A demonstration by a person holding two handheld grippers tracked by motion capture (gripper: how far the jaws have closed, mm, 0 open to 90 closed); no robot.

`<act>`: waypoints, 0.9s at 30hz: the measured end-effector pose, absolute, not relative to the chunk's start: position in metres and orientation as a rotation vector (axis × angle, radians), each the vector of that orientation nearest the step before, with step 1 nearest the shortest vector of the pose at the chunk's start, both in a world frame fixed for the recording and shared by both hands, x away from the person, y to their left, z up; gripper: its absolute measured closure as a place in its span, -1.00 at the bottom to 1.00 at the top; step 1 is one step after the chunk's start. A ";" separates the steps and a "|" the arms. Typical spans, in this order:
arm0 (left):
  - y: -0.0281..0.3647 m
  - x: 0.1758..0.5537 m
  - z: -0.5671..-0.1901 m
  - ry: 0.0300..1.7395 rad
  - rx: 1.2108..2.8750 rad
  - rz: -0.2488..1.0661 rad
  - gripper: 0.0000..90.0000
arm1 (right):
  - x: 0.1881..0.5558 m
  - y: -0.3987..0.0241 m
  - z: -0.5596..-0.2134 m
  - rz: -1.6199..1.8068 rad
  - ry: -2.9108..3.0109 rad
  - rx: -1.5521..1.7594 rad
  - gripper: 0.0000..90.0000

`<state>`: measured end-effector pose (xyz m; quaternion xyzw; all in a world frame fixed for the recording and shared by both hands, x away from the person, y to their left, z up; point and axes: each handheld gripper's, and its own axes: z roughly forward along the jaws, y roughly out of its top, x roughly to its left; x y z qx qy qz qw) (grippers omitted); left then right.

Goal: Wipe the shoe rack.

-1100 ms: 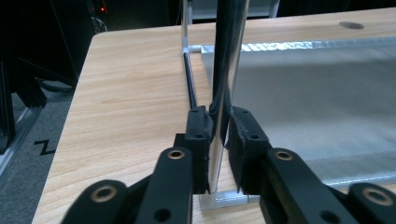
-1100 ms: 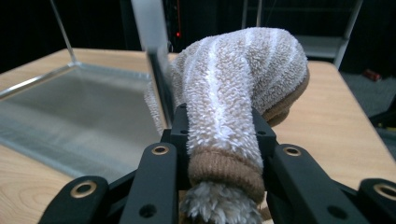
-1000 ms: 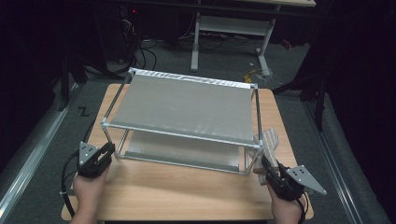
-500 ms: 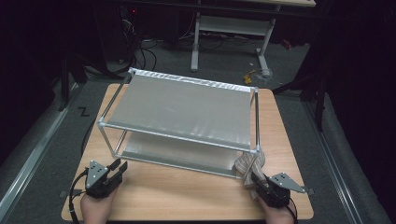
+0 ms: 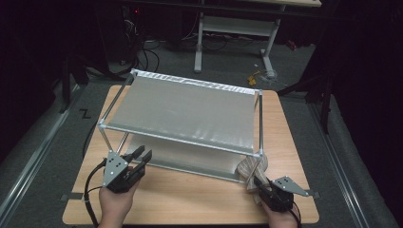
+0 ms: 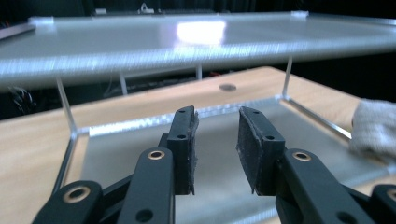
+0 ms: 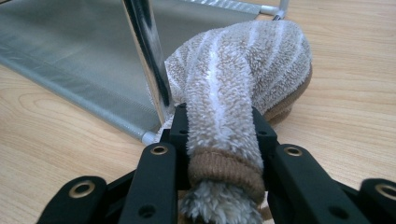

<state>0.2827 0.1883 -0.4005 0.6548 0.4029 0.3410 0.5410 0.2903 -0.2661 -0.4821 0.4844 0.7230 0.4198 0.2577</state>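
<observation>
A two-tier metal rack (image 5: 185, 109) stands on the wooden table (image 5: 190, 199). My right gripper (image 5: 253, 183) is shut on the heel of a fuzzy beige-and-white striped slipper (image 5: 252, 166). The slipper rests on the table beside the rack's front right post (image 7: 147, 51). In the right gripper view, the jaws (image 7: 219, 126) squeeze the slipper (image 7: 252, 60) from both sides. My left gripper (image 5: 141, 154) hovers at the rack's front left. Its jaws have just been opening, and nothing is between them (image 6: 217, 116). They point in under the top shelf (image 6: 140, 46). The slipper (image 6: 376, 126) shows far right there.
Little bare table is left in front of the rack, close to the table's near edge. A white-legged desk (image 5: 233, 28) and cables lie on the floor behind. Metal floor rails (image 5: 33, 152) run along both sides of the table.
The right gripper came down with the slipper from beside the top shelf to the table, then stayed still. The left gripper drew back, then rose to the right toward the rack, jaws wider.
</observation>
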 end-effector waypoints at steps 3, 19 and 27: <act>0.182 0.290 -0.391 0.958 1.538 0.828 0.49 | 0.290 -0.266 -0.482 1.141 1.962 1.310 0.57; 0.174 0.350 -0.381 1.035 1.577 0.849 0.52 | 0.283 -0.257 -0.478 1.163 1.999 1.245 0.58; 0.181 0.374 -0.383 1.085 1.577 0.844 0.52 | 0.275 -0.229 -0.476 1.212 2.081 1.133 0.58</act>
